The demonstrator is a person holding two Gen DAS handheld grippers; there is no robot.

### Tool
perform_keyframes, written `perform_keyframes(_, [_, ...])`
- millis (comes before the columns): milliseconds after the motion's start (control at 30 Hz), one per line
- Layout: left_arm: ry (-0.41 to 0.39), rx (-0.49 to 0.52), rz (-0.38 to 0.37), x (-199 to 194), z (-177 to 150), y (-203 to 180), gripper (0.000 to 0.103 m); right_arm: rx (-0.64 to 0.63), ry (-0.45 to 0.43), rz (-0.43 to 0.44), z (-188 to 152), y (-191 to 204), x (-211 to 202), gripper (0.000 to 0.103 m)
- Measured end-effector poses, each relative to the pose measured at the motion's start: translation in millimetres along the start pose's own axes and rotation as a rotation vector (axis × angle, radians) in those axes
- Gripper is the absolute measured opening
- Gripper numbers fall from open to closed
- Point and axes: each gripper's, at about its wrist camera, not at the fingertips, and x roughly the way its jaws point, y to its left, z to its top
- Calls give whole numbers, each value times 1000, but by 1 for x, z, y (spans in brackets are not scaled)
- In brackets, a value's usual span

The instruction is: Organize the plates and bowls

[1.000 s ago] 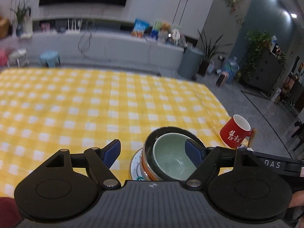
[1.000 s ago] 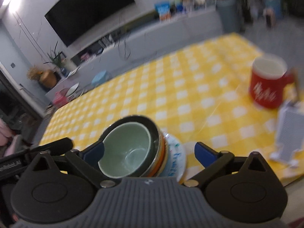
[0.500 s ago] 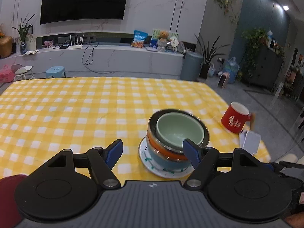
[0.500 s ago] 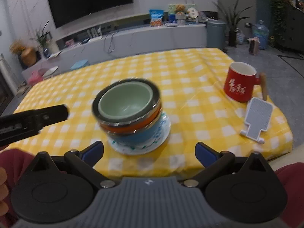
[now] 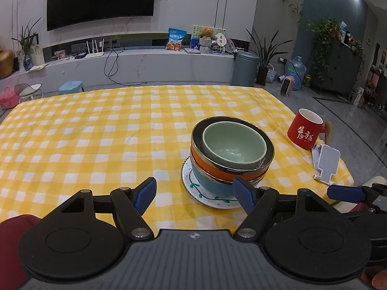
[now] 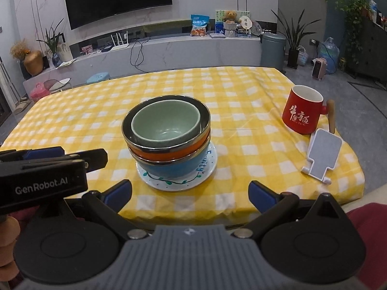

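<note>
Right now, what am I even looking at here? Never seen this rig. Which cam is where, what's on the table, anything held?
No robot arm: a person holds one set of two-finger tongs in each hand, each carrying a fisheye camera that looks forward along its fingers. One picture comes from the left tongs, the other from the right tongs. Both stand open and hold nothing.

On the yellow checked tablecloth sits a stack: a white plate, then a blue bowl, an orange bowl and a green bowl nested on top. To the right stand a red mug and a small white phone stand.
</note>
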Motion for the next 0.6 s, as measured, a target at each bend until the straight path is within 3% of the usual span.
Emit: perform_keyframes(600, [7, -2, 19, 1, 0, 1, 85, 12, 4, 10, -2, 2, 3, 100])
